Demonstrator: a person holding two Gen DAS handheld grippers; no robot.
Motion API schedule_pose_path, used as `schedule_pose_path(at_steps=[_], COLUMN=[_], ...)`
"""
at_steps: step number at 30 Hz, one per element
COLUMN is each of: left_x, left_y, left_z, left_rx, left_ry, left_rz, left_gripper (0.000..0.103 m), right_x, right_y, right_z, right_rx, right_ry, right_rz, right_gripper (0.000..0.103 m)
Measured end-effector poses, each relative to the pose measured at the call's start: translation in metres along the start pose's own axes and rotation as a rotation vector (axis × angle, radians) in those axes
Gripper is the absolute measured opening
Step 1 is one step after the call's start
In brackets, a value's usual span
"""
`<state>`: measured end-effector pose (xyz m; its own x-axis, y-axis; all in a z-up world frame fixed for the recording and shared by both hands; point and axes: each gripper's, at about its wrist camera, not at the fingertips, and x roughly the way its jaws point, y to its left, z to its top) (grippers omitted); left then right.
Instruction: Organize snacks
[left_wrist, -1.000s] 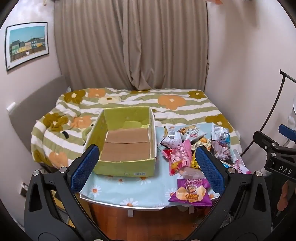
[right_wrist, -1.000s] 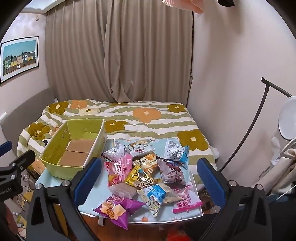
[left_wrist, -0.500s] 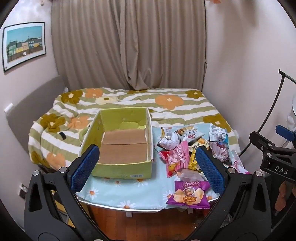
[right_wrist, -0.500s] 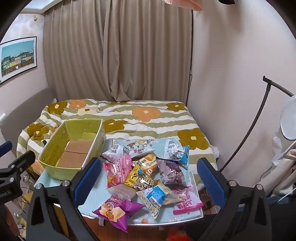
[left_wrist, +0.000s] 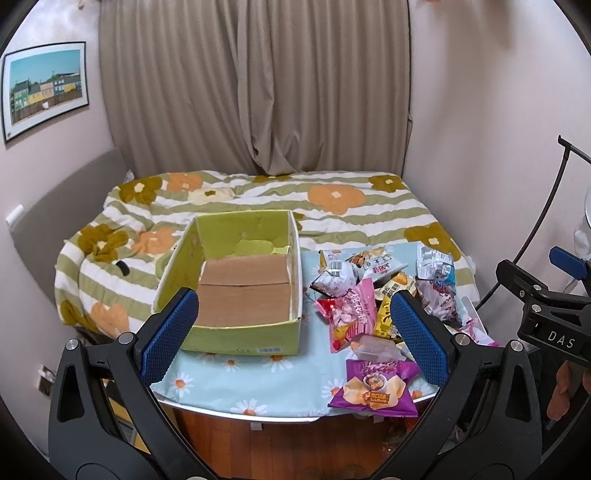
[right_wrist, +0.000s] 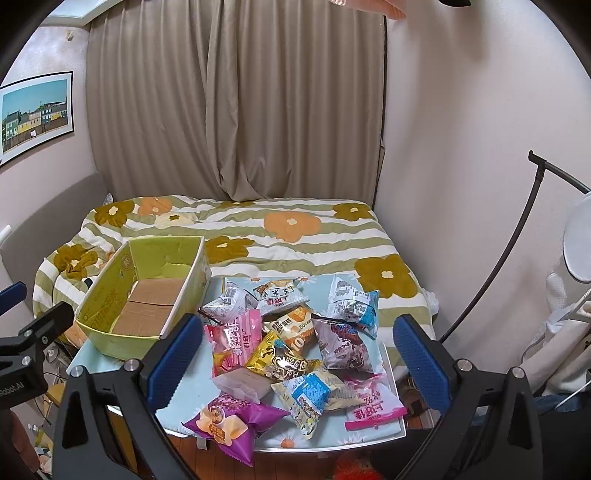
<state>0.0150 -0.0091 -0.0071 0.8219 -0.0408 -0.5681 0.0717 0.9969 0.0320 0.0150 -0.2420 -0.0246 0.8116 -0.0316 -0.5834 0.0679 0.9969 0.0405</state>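
Note:
An empty green cardboard box (left_wrist: 240, 332) stands on the left of a small table with a daisy cloth (left_wrist: 229, 384); it also shows in the right wrist view (right_wrist: 110, 310). A pile of snack packets (right_wrist: 295, 347) lies to its right, with a purple packet (left_wrist: 373, 387) nearest the front edge and a pink one (left_wrist: 347, 317) behind it. My left gripper (left_wrist: 291, 336) is open and empty, held before the table. My right gripper (right_wrist: 295, 358) is open and empty, held before the snack pile.
A bed with a flowered striped quilt (left_wrist: 258, 199) lies right behind the table. Curtains (left_wrist: 255, 85) hang at the back. A lamp stand (right_wrist: 517, 236) leans at the right wall. Wooden floor (left_wrist: 280, 439) shows below the table's front edge.
Both grippers have drifted slightly closer to the table. Both stay open and nothing on the table has moved.

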Motion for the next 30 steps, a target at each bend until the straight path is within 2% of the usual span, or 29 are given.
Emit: schedule_pose_path(at_steps=[30], left_x=[0.003], left_y=[-0.01], left_z=[-0.005], left_rx=[-0.004], left_ry=[0.011], left_rz=[0.002], left_gripper=[0.103], right_x=[0.006], right_y=[0.005], right_z=[-0.002], right_rx=[-0.009], right_ry=[0.0], right_rz=[0.011], right_gripper=[0.103])
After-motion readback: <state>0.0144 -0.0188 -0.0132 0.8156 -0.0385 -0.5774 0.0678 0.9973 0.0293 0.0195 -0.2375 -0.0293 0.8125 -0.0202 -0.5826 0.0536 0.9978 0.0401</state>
